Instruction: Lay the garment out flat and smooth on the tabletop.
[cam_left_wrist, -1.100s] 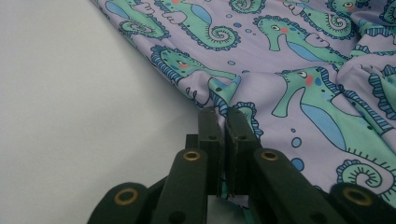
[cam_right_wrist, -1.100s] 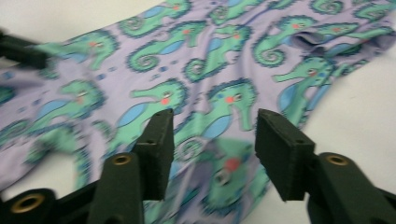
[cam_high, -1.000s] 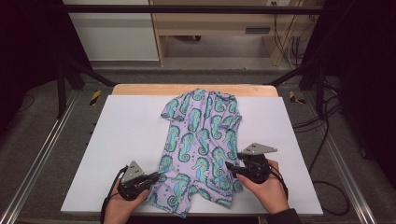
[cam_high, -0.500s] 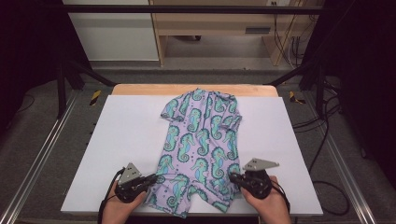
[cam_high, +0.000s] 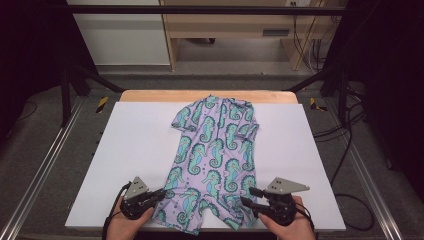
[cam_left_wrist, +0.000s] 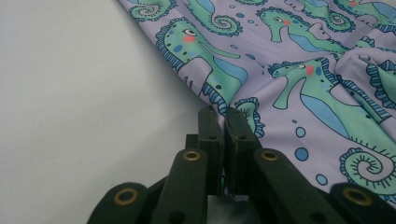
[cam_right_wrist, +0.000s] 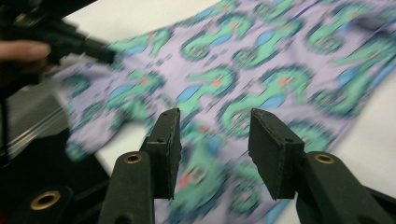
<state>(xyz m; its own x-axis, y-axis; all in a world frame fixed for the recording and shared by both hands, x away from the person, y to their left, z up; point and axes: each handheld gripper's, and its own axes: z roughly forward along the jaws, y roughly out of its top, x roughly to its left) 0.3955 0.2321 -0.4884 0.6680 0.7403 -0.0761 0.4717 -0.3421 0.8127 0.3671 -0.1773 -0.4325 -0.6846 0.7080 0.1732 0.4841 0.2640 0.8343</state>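
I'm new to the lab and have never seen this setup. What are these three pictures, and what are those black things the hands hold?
A person holds hand-worked tongs, one per hand, each with its own camera. The high view looks down on the white table, where a purple seahorse-print romper lies flat. The left tongs pinch the romper's edge; the left gripper view shows those jaws pressed together on the cloth. The right tongs stand at the other leg; the right gripper view shows their jaws apart over the blurred fabric, having just been opening, gripping nothing.
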